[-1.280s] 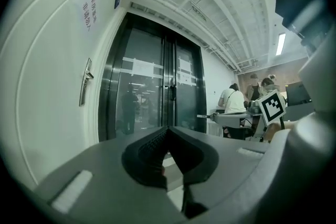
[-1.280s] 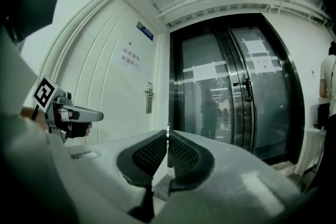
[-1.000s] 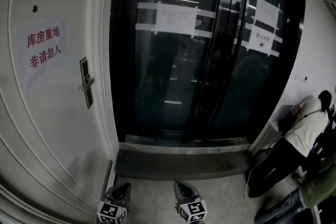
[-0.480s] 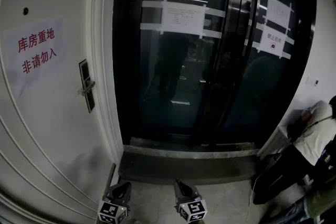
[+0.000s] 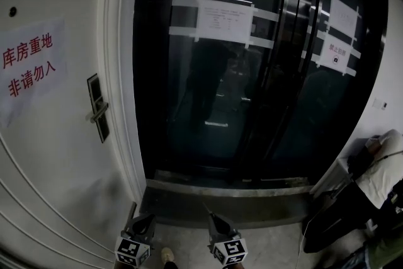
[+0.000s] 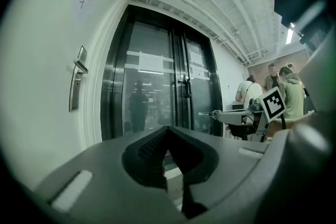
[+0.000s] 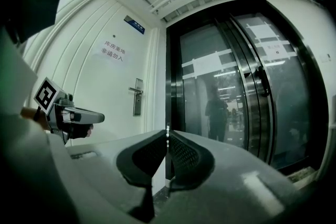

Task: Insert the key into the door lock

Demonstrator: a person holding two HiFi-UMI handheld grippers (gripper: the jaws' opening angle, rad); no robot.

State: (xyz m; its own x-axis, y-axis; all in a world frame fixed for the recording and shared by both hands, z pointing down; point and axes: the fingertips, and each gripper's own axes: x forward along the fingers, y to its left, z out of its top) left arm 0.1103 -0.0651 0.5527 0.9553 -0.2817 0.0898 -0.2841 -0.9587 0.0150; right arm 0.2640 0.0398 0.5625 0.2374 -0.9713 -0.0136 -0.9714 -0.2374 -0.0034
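Your right gripper [image 7: 167,136] pinches the key [image 7: 167,127] at its tips; your left gripper [image 6: 168,129] is closed on nothing. The door lock [image 5: 96,104] sits well apart, leftward: turn toward it and line the key up squarely before pushing.

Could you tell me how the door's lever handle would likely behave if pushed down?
The lever handle looks like rigid metal, so it probably won't flex. Mounted on a plate on the white door, it would likely pivot, not come away. Its smooth finish may be slippery.
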